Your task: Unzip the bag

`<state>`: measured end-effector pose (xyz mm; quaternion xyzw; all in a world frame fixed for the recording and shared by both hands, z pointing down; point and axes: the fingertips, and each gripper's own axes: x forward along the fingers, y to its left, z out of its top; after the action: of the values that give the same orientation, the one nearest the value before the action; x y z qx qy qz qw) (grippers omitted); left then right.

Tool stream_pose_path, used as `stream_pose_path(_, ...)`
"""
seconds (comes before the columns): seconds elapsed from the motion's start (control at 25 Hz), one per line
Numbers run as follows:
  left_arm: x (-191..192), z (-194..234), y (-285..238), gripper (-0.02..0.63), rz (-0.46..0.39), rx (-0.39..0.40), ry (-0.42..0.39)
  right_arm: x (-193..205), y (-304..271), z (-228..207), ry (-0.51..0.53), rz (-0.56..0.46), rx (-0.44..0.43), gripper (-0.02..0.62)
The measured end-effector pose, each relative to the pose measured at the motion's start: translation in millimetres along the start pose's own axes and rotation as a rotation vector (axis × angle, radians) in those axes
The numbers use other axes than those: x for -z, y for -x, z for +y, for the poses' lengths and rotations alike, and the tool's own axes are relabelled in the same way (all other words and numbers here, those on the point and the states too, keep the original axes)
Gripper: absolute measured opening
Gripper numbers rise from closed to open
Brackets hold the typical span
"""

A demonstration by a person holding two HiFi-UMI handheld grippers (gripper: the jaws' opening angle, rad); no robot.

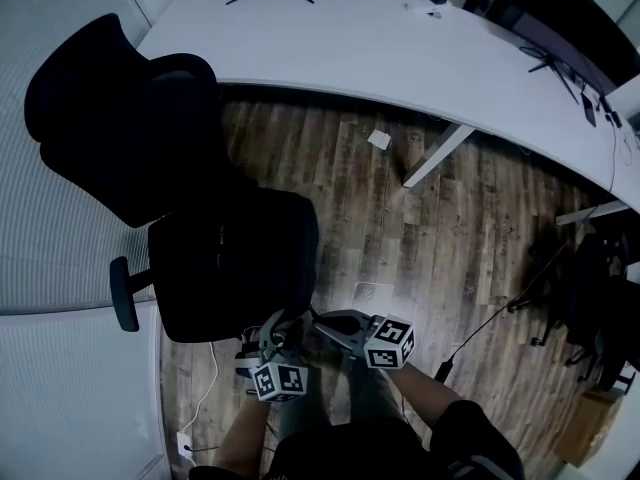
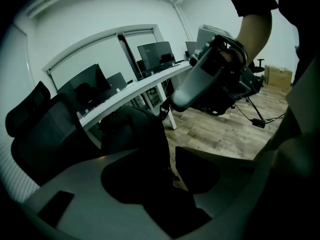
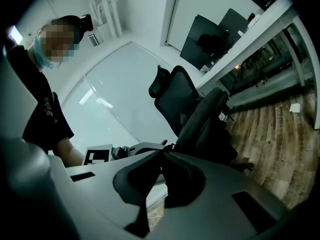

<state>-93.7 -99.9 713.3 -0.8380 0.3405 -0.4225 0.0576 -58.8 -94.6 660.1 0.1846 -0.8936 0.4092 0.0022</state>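
Closest to the camera in the head view, the left claw [image 1: 272,326] and the right claw [image 1: 318,320] sit side by side, both reaching toward the near lower edge of a black fabric bag [image 1: 240,268]. Seen in its own view, the left claw [image 2: 171,159] is narrowly parted: a slim strip of floor shows between the two dark pads, and the bag's [image 2: 132,134] right edge runs down into that gap. Whether the pads press on the fabric cannot be made out. Its own view shows the right claw [image 3: 162,154] closed, with the tips meeting on a small dark bit at the near edge of the bag [image 3: 205,129]. From the left gripper view, the right claw [image 2: 164,111] comes in from above and its tip touches the bag's upper corner.

The bag stands on the seat of a black mesh office chair with a headrest [image 1: 120,118], whose backrest rises just behind it [image 2: 40,139] [image 3: 172,96]. Brown wood-pattern flooring [image 1: 450,228] stretches past the chair, with a small white scrap of paper [image 1: 379,139] lying on it near a slanted white table leg. Farthest away, a long curved white table [image 1: 400,48] carries dark flat monitors [image 2: 82,81].
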Motion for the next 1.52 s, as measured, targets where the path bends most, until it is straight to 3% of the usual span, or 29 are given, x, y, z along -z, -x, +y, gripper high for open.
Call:
stream_pose_path(0.08,-1.3,1.7,-0.8,0.193,-0.004,-0.016,-0.015,-3.6,-0.3,1.3,0.011,-0.005,0.004,0.044)
stream_pose_path(0.16,-1.0,4.3,-3.2,0.133,-0.004,-0.031,-0.014,-7.0,0.1,0.4,0.023,-0.01,0.015,0.044)
stream_pose_path(0.44,-2.5,5.1,-5.5,0.103,0.015,0.017,-0.008,-14.0,7.2,-25.8,0.087,0.006,0.156,0.044)
stream_pose_path(0.8,-1.9,9.1,-2.4,0.083,0.016,0.03,0.048,-39.4,6.9,-59.5,0.081,-0.07,0.301,0.043)
stream_pose_path(1.52,-2.8,6.3,-2.6,0.072,0.002,0.062,0.111,-96.5,-1.6,-122.4,0.138,-0.09,0.422,0.043)
